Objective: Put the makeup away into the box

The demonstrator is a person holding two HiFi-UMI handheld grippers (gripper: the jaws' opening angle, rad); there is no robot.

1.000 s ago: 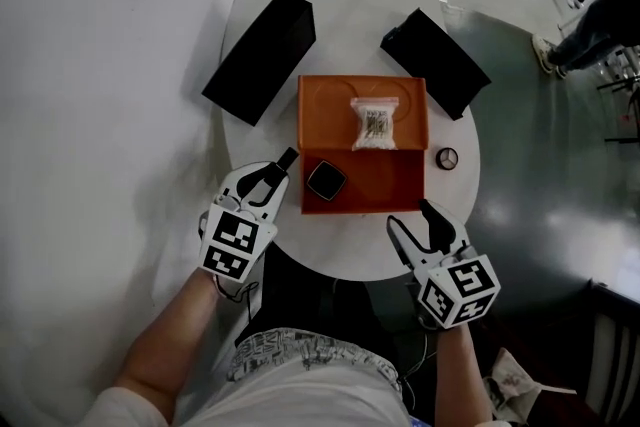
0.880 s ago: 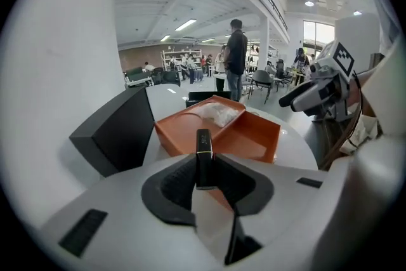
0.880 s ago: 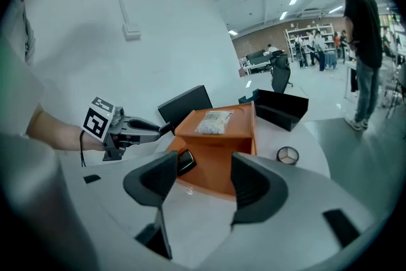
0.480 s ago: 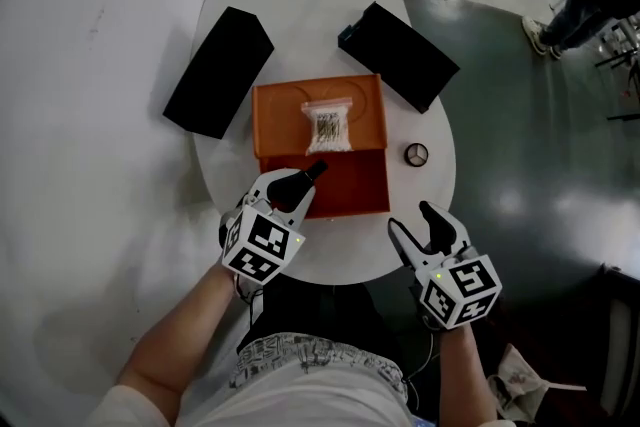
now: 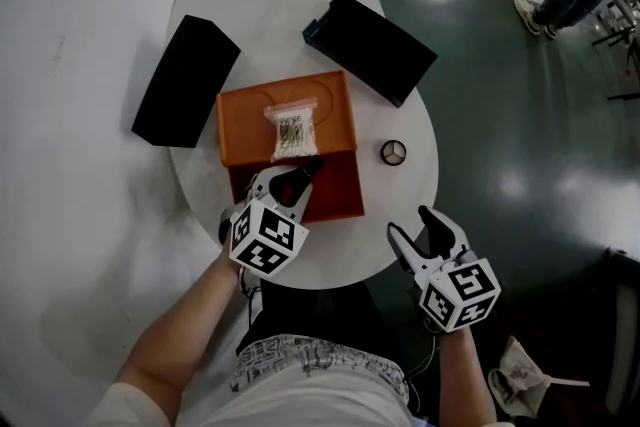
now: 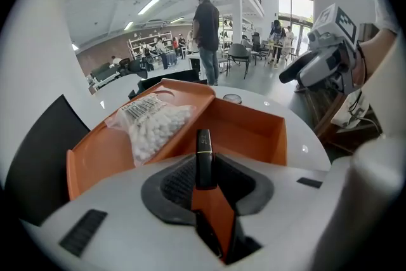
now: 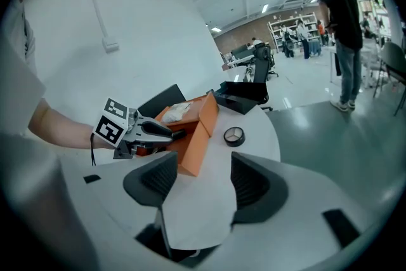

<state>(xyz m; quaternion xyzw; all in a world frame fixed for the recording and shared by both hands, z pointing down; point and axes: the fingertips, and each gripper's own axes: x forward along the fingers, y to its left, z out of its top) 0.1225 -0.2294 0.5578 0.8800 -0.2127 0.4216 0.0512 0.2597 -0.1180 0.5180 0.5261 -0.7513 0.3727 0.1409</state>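
Between the jaws of my left gripper [image 5: 288, 180] sits a slim black makeup tube with a gold band [image 6: 203, 155], pinched over the near half of the open orange cardboard box [image 5: 240, 120], while my right gripper [image 5: 424, 237] hangs spread and empty right of that box.

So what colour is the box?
Orange; the box shows best in the head view.
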